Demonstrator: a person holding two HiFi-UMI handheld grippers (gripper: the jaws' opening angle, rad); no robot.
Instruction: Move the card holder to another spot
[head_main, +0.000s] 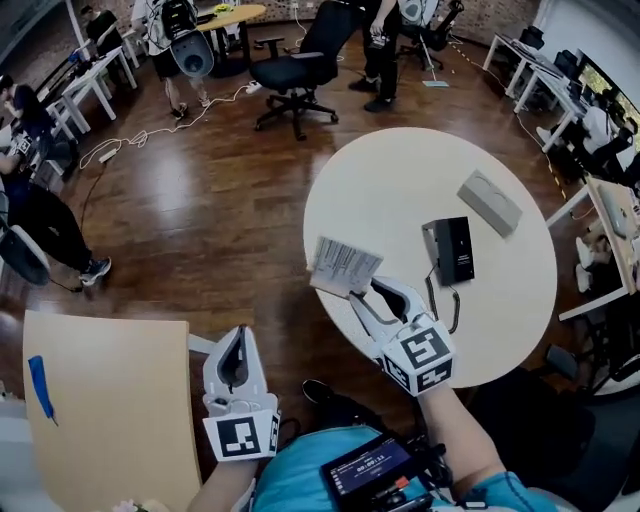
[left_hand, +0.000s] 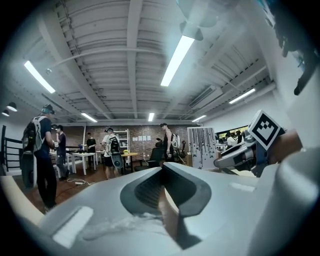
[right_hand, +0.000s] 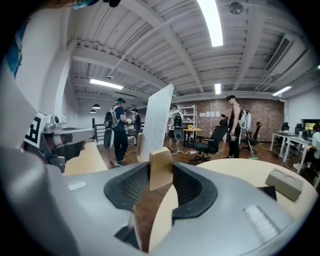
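While gripping the card holder by its wooden foot in the right tool, card upright, hangs over the round worktop's left rim, head view's centre; bare surface toward upper right; left tool empty, jaws together, lower left, farther off

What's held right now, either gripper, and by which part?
Right gripper holds the card holder by its wooden base, fingers on both sides; left gripper holds nothing.
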